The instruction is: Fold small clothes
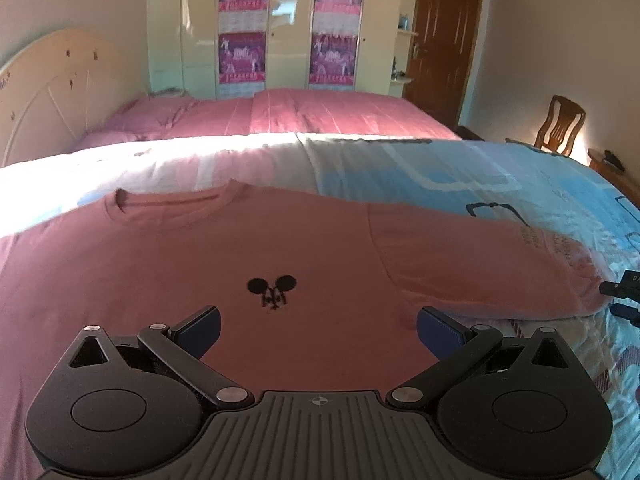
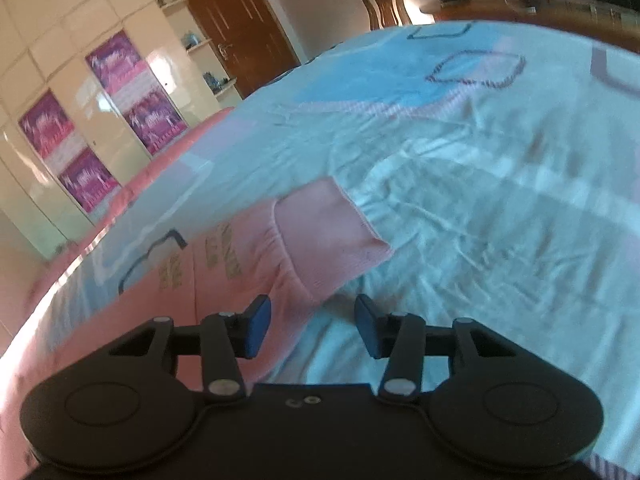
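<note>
A pink long-sleeved cotton top [image 1: 248, 248] with a small black mouse-ear emblem [image 1: 272, 290] is spread flat on the light blue patterned bedcover [image 1: 460, 168]. The left gripper [image 1: 318, 330] is held wide open above its chest. The right gripper [image 2: 310, 330] is seen partly open, nothing clamped, near the ribbed sleeve cuff [image 2: 328, 236].

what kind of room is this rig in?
A home bedroom, most likely: a bed with a curved headboard, a tall glossy wardrobe behind it, and a pink sweatshirt spread on the bedcover.
</note>
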Demonstrator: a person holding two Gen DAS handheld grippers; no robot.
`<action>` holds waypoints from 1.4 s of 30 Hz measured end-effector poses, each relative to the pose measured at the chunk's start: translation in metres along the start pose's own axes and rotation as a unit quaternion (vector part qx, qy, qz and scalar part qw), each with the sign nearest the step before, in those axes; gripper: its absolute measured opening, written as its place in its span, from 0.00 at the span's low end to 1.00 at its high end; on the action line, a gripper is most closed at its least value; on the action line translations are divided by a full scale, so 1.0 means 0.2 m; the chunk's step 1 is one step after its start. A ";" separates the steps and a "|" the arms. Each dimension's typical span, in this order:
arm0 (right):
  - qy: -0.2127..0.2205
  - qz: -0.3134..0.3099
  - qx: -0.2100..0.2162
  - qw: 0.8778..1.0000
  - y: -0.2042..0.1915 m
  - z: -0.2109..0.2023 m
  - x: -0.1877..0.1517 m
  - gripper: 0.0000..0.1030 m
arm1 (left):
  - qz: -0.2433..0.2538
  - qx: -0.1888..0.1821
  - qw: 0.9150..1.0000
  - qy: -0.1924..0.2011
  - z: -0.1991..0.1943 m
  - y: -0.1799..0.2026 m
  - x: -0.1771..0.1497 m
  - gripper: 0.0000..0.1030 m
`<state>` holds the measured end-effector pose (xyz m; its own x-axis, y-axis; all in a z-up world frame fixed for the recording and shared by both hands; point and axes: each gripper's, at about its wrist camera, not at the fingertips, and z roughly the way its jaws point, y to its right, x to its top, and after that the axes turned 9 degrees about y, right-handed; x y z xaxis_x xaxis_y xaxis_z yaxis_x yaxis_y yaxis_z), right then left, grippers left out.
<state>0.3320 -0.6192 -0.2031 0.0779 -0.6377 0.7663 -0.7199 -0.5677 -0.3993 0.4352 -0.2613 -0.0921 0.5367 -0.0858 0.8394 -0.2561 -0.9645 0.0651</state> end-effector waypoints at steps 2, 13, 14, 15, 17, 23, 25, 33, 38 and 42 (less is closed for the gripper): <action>0.004 0.016 0.012 1.000 0.04 0.05 0.03 0.41 | -0.013 0.010 1.000 -0.008 0.02 0.00 0.01 1.00; 0.012 -0.059 -0.021 0.998 0.01 0.17 0.10 0.06 | -0.009 0.056 0.998 -0.009 0.05 -0.11 0.07 1.00; 0.024 -0.070 -0.018 0.997 -0.03 0.15 0.10 0.06 | -0.010 0.062 0.998 -0.009 0.04 -0.14 0.07 1.00; 0.032 -0.077 -0.012 0.996 -0.07 0.14 0.10 0.06 | -0.009 0.070 0.997 -0.011 0.04 -0.17 0.07 1.00; 0.040 -0.096 -0.006 0.995 -0.14 0.13 0.09 0.06 | -0.013 0.082 0.996 -0.017 0.04 -0.25 0.07 1.00; 0.039 -0.154 0.032 0.987 -0.40 0.10 0.03 0.06 | -0.040 0.104 0.994 -0.016 -0.02 -0.52 0.02 1.00; 0.038 -0.177 0.057 0.982 -0.52 0.05 -0.01 0.06 | -0.046 0.109 0.993 -0.015 -0.03 -0.61 0.00 1.00; 0.002 -0.261 0.159 0.952 -1.14 -0.11 -0.35 0.06 | -0.071 0.102 0.992 -0.006 -0.04 -1.02 -0.07 1.00; -0.029 -0.308 0.209 0.928 -1.50 -0.22 -0.63 0.06 | -0.081 0.102 0.992 -0.009 -0.08 -1.27 -0.10 1.00; -0.047 -0.346 0.250 0.903 -1.74 -0.32 -0.86 0.06 | -0.106 0.106 0.989 -0.007 -0.10 -1.47 -0.13 1.00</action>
<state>0.5260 -0.2786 -0.1640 0.4643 -0.0675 0.8831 -0.0761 -0.9964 -0.0362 0.4801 0.0303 -0.1222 0.5716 0.1223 0.8114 0.0365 -0.9916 0.1238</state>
